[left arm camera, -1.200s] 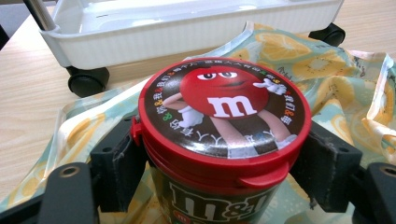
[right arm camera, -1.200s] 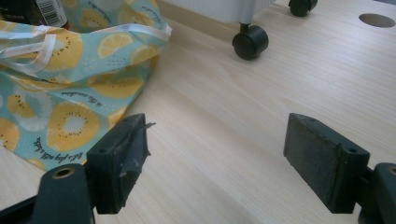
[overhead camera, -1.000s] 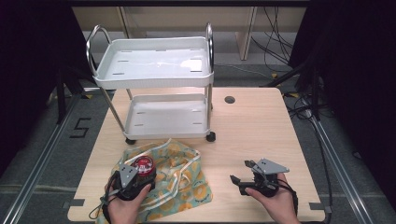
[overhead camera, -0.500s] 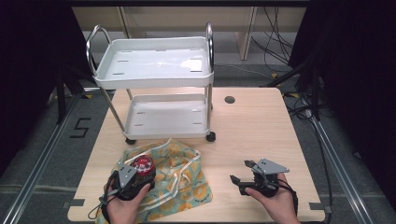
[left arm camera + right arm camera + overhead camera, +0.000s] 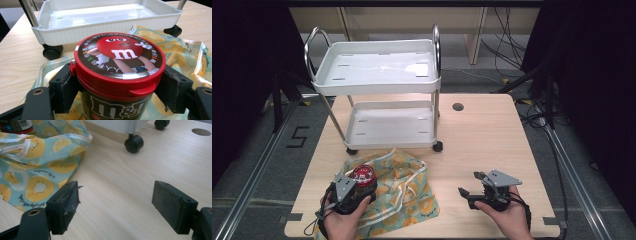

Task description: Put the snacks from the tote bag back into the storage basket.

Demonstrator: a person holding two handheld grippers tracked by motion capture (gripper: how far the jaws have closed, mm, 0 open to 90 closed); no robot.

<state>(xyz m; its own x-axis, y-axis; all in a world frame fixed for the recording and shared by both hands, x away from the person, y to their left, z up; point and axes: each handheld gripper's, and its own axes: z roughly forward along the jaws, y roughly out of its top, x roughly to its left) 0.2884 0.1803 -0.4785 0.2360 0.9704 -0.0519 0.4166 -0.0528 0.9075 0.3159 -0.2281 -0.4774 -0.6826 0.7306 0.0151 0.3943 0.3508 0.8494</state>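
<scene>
A candy jar with a red lid sits between the jaws of my left gripper, which is shut on it. From above, the jar and left gripper hang over a fruit-print cloth bag at the table's front left. My right gripper rests low at the front right, open, with bare wood between its jaws. The bag lies to its left, a short way off.
A white two-shelf trolley on black castors stands at the back of the table, just behind the bag; its lower tray is close ahead of the jar. A round cable hole lies right of it. Cables run along the floor at right.
</scene>
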